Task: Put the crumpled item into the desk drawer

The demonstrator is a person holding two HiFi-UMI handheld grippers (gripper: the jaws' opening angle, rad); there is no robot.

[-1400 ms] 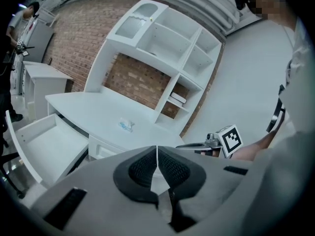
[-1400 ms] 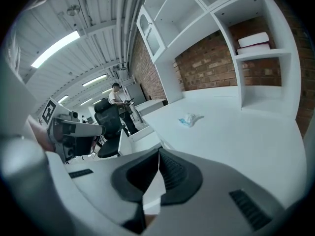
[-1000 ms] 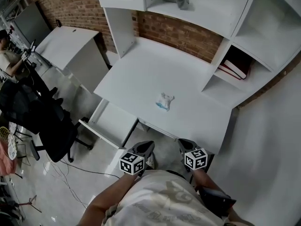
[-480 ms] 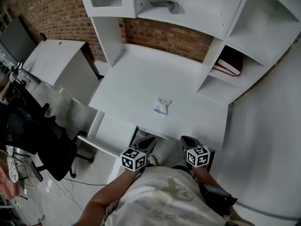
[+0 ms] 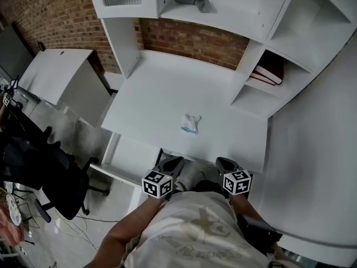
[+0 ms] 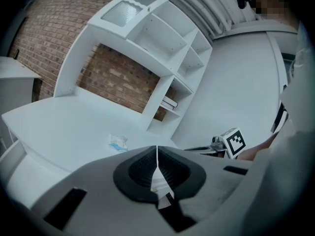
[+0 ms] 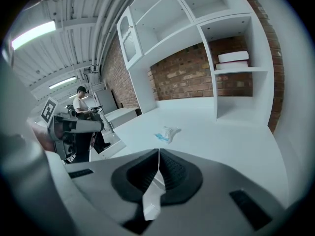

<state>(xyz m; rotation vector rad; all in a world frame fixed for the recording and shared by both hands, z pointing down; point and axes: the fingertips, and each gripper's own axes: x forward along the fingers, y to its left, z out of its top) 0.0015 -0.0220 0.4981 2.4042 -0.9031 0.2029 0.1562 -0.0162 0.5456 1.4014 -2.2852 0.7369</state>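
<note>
The crumpled item point(image 5: 191, 124), a small white wad with a blue patch, lies on the white desk top point(image 5: 167, 94) near its front edge. It also shows in the left gripper view as the wad point(image 6: 118, 142) and in the right gripper view as the wad point(image 7: 167, 133), lying ahead of each gripper. My left gripper point(image 5: 170, 164) and right gripper point(image 5: 225, 163) hover side by side just in front of the desk edge, apart from the item. The jaws of the left gripper point(image 6: 157, 150) and of the right gripper point(image 7: 159, 154) are shut with nothing between them. A white pull-out panel point(image 5: 129, 154) sticks out below the desk at the left.
Dark red books point(image 5: 268, 71) lie in a cubby of the white hutch on the right. A grey cloth point(image 5: 193, 3) sits on an upper shelf. A black office chair point(image 5: 53, 175) and a white side cabinet point(image 5: 58, 74) stand to the left. A person point(image 7: 81, 102) is far behind.
Both grippers have edged up a little toward the desk's front edge, the left one more. The head view has swung, so the desk sits lower left. The crumpled item has not moved.
</note>
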